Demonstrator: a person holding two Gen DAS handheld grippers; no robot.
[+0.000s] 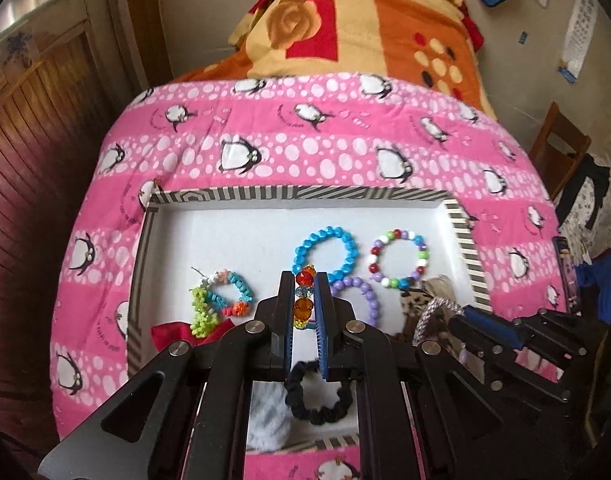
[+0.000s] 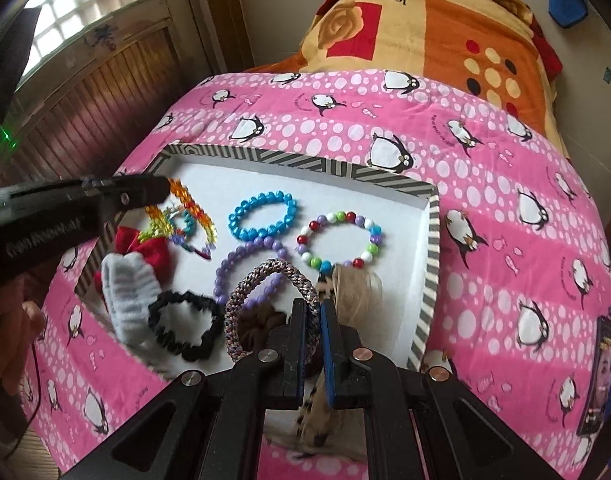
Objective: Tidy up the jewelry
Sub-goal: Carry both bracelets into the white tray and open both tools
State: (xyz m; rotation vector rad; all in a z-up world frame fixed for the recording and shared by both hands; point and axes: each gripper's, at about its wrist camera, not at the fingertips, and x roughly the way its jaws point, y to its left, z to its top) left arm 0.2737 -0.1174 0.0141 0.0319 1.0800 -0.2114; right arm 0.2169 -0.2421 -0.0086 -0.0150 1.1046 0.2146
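Left wrist view: the left gripper (image 1: pixel 304 304), its jaws closed, pinches a strand of orange and red faceted beads (image 1: pixel 304 280) above a shallow striped tray (image 1: pixel 463 220) set on a pink penguin-print bedspread (image 1: pixel 265 140). On the tray's white floor lie a blue bead bracelet (image 1: pixel 347 246) and a multicoloured one (image 1: pixel 419 246) toward the far right, a lilac bracelet (image 1: pixel 363 290) just nearer, a knotted elastic band (image 1: pixel 241 292) at left and a black scrunchie (image 1: pixel 337 404) nearest. The right gripper (image 1: pixel 471 314) enters from the right.

Right wrist view: the right gripper (image 2: pixel 314 308), jaws shut, clamps a braided cord ring (image 2: pixel 241 292) over the tray's near right part, with leopard-print fabric (image 2: pixel 311 420) hanging between the fingers. At left the left gripper's bead strand dangles free. The strand looks light, limp and slippery, likely to swing; its glassy beads may chip, so a grip across a bead near the middle seems safest. The cord ring looks soft and springy, easily held anywhere on its loop.
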